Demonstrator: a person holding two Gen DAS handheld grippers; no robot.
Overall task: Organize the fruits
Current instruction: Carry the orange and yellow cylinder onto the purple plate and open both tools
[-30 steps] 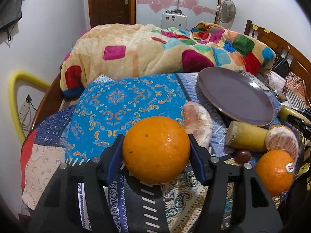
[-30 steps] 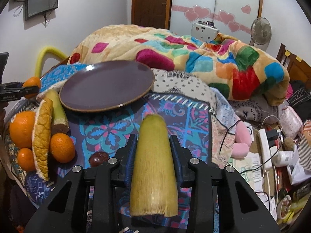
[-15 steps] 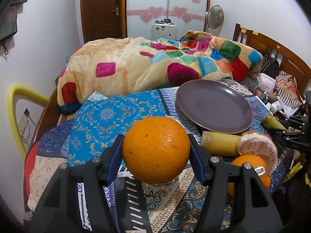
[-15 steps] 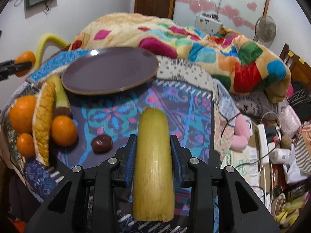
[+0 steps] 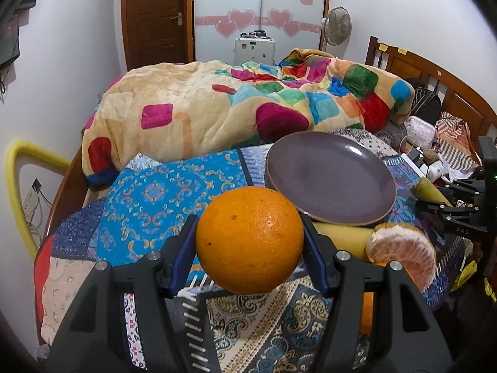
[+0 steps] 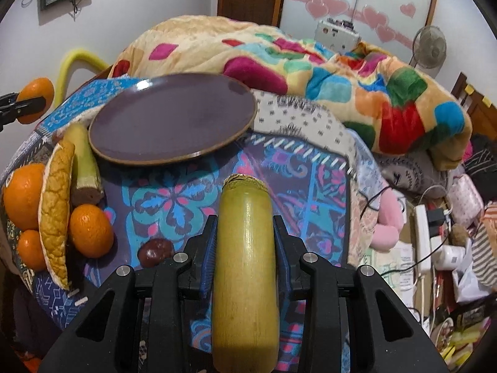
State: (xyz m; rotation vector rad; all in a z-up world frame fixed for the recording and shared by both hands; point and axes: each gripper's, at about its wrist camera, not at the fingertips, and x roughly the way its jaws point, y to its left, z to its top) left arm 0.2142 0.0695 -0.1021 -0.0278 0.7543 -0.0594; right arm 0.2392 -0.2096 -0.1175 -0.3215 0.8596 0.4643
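Patterned bedspread (image 6: pixel 174 199) under purple plate (image 6: pixel 174 124); left gripper (image 5: pixel 250 242) clamped on orange (image 5: pixel 250 239), right gripper (image 6: pixel 245 236) on yellow-green stalk (image 6: pixel 245 264); brown chestnut (image 6: pixel 155 248) seen only from right wrist.

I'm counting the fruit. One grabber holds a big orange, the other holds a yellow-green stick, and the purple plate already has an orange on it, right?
Not quite. The purple plate has nothing on it; the right wrist view shows its whole face bare. The rest holds: the left gripper holds the big orange, and the right gripper holds the yellow-green stick.
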